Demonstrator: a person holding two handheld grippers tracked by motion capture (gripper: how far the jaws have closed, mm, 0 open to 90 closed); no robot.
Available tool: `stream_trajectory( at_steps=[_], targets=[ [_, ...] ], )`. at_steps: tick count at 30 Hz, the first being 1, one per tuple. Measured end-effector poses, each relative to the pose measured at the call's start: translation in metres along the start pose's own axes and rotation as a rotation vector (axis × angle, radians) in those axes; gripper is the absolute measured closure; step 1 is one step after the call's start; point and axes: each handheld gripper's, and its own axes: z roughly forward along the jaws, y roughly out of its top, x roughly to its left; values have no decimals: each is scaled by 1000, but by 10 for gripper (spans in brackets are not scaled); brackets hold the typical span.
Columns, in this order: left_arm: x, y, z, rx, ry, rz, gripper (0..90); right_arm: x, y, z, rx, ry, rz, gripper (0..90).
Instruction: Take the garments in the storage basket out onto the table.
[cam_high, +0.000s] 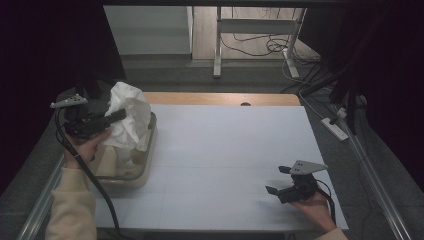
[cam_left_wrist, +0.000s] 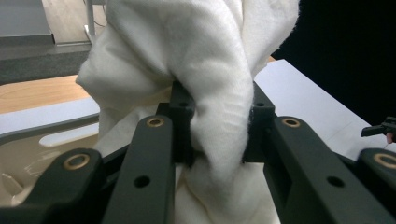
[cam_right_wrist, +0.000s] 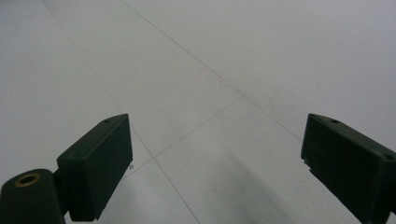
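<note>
With the left gripper clamped on the cloth above the tub, I judge the lift under way; next, I carry it clear to the table, the right gripper idle, jaws wide and empty.

Looks like a lab or recording studio, not a home: dark curtains hung on both sides, a bare white worktop, metal desk legs behind, loose cables and a power strip on grey carpet.
</note>
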Motion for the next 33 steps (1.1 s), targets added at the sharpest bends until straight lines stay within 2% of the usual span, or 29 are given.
stream_trajectory(
  at_steps=[11,21,31,33],
  targets=[
    [-3,4,-1,-25,-9,-1,699,-1,0,-1,-7,-5,8,88],
    [-11,11,-8,-67,-29,14,699,0,0,-1,-6,-5,7,88],
    [-12,15,-9,-89,-32,4,699,-1,0,-2,-9,-5,6,88],
    [-13,19,-9,-111,-45,-8,699,-1,1,-2,-16,-2,9,88]
  ],
)
